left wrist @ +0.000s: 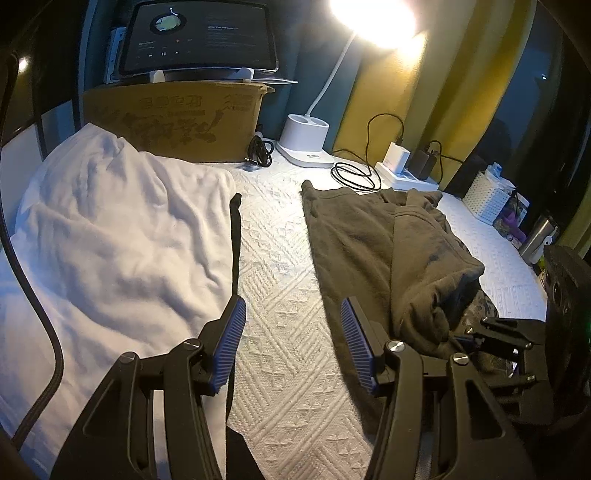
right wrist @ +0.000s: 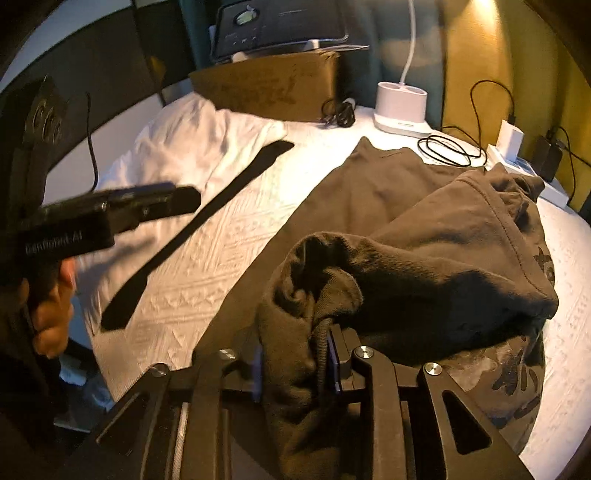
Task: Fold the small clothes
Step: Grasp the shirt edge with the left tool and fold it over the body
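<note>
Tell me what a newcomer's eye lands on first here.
The dark olive garment, heaped on the white bedspread, with a bunched fold between the right gripper pads. Then the glaring lamp at the back, and the white cloth lying left of the open left gripper.

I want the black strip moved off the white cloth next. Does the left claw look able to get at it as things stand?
Probably yes. The left claw is open with nothing in it, and the black strip lies uncovered just ahead along the white cloth's edge, nothing between.
</note>
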Tool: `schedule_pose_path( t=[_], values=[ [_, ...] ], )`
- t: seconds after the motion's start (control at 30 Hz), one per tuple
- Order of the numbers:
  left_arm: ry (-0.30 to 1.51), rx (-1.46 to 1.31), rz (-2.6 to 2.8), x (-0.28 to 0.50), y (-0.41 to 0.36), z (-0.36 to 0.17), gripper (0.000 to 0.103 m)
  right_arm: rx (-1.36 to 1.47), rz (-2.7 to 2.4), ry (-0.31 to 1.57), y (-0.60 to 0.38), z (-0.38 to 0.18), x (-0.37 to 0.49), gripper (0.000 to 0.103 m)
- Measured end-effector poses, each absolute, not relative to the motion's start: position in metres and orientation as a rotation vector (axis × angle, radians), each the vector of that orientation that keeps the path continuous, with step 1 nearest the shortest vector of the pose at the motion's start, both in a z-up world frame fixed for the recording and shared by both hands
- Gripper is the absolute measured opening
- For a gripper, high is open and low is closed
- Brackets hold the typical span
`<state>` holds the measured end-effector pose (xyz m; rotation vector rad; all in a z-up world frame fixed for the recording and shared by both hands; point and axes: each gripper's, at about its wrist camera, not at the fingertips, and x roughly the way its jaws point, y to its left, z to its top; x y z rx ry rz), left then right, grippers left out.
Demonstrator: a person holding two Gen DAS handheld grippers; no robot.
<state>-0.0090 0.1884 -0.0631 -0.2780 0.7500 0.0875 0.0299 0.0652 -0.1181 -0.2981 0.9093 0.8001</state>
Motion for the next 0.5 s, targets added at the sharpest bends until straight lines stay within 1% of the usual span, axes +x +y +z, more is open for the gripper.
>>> schedule_pose_path(
  t=[0.03,0.07,0.1,0.13,0.17,0.3,0.37,0.4,0.43,0.5],
  values=[
    [0.749,-0.276,0.085,-0.009,0.187,-0.062,0.054,-0.307,0.817,0.914,0.067,-0.12,0.027,0.041],
    [0.746,-0.273,0.08,-0.008,0.186,-0.061,0.054,-0.307,0.832,0.914,0.067,-0.121,0.024,0.05],
    [0.744,-0.268,0.076,-0.008,0.184,-0.059,0.054,-0.306,0.849,0.911,0.068,-0.121,0.02,0.056],
    [0.743,-0.264,0.074,-0.006,0.182,-0.057,0.054,-0.305,0.878,0.907,0.067,-0.12,0.015,0.07],
    [0.742,-0.259,0.071,-0.005,0.18,-0.056,0.054,-0.304,0.901,0.908,0.067,-0.119,0.011,0.076],
    [0.737,-0.228,0.054,0.001,0.167,-0.047,0.054,-0.294,0.906,0.828,0.054,-0.1,-0.007,0.077],
    [0.732,-0.208,0.039,0.004,0.158,-0.041,0.054,-0.28,0.896,0.827,0.043,-0.093,-0.005,0.077],
    [0.729,-0.196,0.029,0.007,0.153,-0.039,0.056,-0.271,0.882,0.824,0.036,-0.09,-0.004,0.077],
    [0.726,-0.185,0.017,0.01,0.147,-0.036,0.062,-0.258,0.865,0.822,0.028,-0.088,-0.001,0.077],
    [0.719,-0.161,-0.011,0.016,0.132,-0.032,0.067,-0.233,0.823,0.826,0.009,-0.085,0.006,0.077]
  ],
)
